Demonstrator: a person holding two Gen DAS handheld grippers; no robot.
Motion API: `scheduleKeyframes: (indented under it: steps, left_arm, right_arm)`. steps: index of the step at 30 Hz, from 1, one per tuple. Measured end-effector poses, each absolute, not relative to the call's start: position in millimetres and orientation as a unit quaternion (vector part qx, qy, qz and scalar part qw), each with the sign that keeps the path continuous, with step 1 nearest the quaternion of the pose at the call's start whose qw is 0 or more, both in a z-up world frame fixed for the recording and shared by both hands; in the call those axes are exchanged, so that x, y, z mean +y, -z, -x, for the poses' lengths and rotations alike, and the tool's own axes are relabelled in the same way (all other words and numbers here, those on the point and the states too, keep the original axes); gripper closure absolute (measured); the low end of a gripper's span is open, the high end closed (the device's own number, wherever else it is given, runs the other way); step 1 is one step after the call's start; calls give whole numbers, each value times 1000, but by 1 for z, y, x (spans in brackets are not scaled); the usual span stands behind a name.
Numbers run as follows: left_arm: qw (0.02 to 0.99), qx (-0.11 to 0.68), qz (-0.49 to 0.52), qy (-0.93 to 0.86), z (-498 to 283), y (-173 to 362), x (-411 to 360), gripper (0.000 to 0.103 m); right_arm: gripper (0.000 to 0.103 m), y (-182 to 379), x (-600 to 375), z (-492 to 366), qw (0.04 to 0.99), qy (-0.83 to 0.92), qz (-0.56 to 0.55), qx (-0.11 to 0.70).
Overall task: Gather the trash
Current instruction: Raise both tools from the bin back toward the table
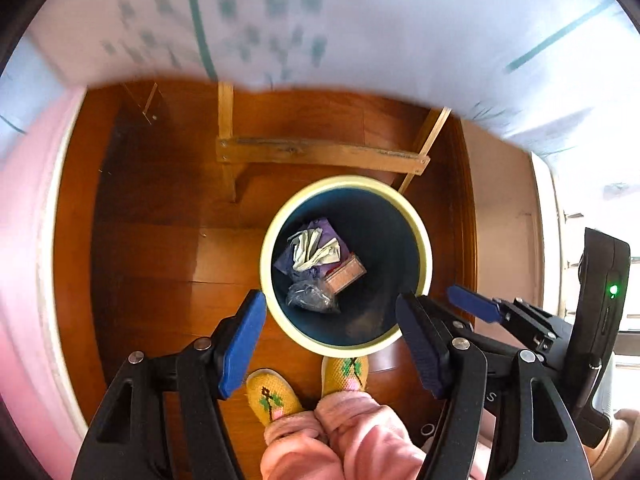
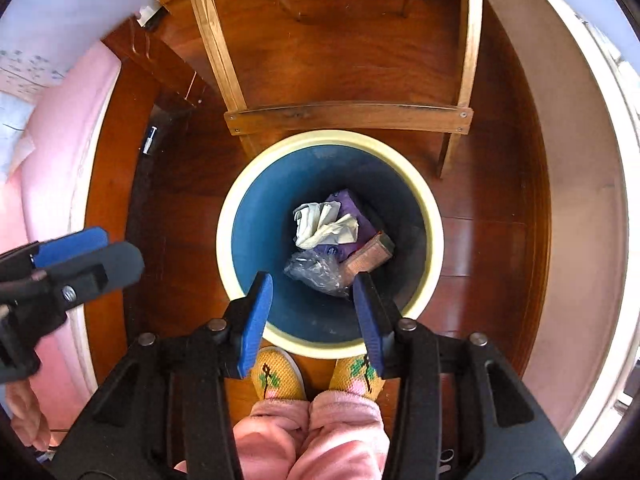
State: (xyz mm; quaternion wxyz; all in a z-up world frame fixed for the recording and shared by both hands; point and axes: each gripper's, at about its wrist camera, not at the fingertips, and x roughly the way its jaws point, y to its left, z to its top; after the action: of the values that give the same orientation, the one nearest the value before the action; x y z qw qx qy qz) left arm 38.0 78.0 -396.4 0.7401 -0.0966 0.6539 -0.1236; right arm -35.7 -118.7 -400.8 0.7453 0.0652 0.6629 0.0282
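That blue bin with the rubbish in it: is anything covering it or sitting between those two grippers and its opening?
Nothing visible does. The bin has no lid, and its mouth is bare above the crumpled paper and plastic bag. The right gripper and left gripper both hang open over it, empty.

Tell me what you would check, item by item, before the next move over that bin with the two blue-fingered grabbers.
1. Left gripper empty, jaws apart: ok.
2. Right gripper empty, jaws apart: ok.
3. Trash inside the bin: crumpled white tissue, clear plastic bag, brown box, purple wrapper: ok.
4. Bin upright on the wooden floor: ok.
5. Slippers close to the bin, mind them: ok.
6. More trash left elsewhere: cannot tell.
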Motion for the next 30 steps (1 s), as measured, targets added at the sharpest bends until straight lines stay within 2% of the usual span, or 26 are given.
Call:
scheduleKeyframes:
  steps: [5,12,21,30]
  left_arm:
    - [753,640,95,120,-35,332,83,34]
    - [784,607,63,115,-36,215,92,34]
    - [823,552,91,99,-25,79,121,34]
    - [857,497,39,127,-19,-30,122,34]
  right_arm:
    - [64,350,-119,43,750,-22,-74,656]
    - [64,232,-121,55,772,-22,-92,629]
    - [64,76,-123,68,817,-27,-115,564]
    - [64,-47,-122,72,868,-15,-113,483]
